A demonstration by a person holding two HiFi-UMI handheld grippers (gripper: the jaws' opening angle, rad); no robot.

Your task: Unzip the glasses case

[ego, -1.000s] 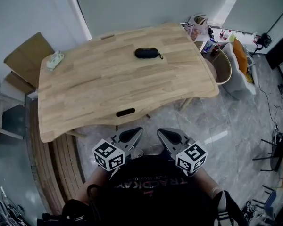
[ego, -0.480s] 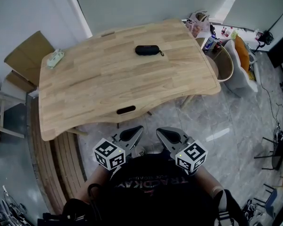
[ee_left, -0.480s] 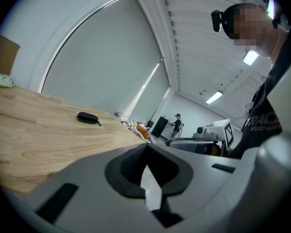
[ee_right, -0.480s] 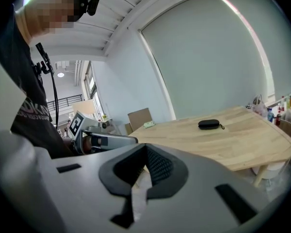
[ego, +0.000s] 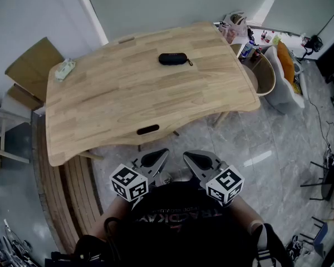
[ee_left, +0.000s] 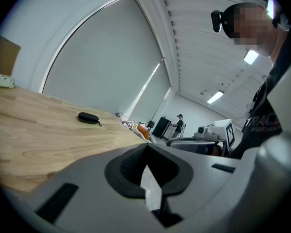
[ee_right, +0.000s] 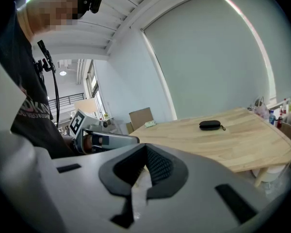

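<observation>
Head view, looking steeply down: pale wooden table filling the upper middle, with a small black glasses case lying flat near the far edge. Apparently closed, a short pull tab trailing from its right end. Well apart from it, a small pale-green packet at the far-left corner. Below the near table edge, left gripper and right gripper held side by side close to the body. Both with jaws together and empty, nowhere near the case.

Left gripper view: grey jaws pressed together in the foreground, nothing between them. Case small and distant on the tabletop, up and to the left.

Right gripper view: jaws likewise closed on nothing. Case farther off to the right on the table, tab pointing right.

Handling, as a judgement: probably light, with a semi-stiff shell and a smooth skin, so likely to slide on bare wood if tugged. Best steadied by pinching or pressing down one end, then taking the thin tab with the other jaws. Small target, easy to miss.
</observation>
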